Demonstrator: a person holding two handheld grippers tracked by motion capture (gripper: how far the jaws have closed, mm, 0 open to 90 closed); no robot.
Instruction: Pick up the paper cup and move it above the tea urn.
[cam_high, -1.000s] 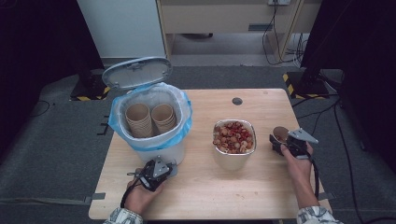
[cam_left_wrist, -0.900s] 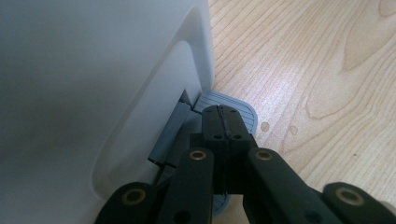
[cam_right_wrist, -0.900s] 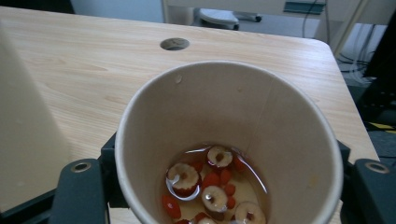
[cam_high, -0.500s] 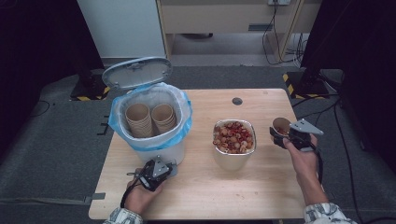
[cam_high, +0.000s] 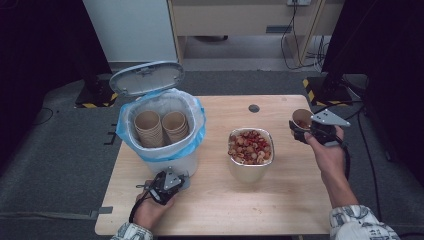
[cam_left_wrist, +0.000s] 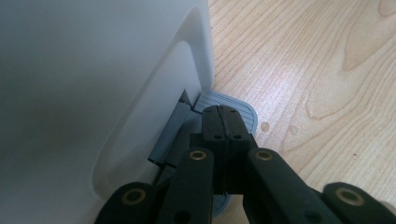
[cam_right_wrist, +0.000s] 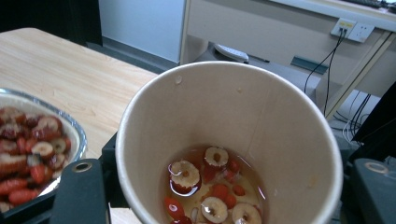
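Note:
My right gripper (cam_high: 306, 131) is shut on a paper cup (cam_high: 301, 119) and holds it upright above the table's right edge. In the right gripper view the cup (cam_right_wrist: 280, 126) holds a little amber liquid with red date slices (cam_right_wrist: 205, 186), and one black finger (cam_right_wrist: 78, 193) shows at its left. My left gripper (cam_high: 167, 183) lies at the foot of the white pedal bin (cam_high: 172, 162), near the front left. Its jaws are shut with nothing between them (cam_left_wrist: 225, 115), and the tips rest on the bin's grey pedal (cam_left_wrist: 243, 112). The bin's lid (cam_high: 146, 77) stands open.
A blue bag (cam_high: 196, 140) lines the bin, which holds two stacks of paper cups (cam_high: 162, 127). A metal bowl (cam_high: 250, 172) of red dates stands mid-table, left of the held cup. A black round mark (cam_high: 254, 108) sits near the wooden table's (cam_high: 280, 205) far edge.
My right hand has lifted the paper cup off the table, so it now hangs higher beside the bowl. The left gripper has stayed on the pedal.

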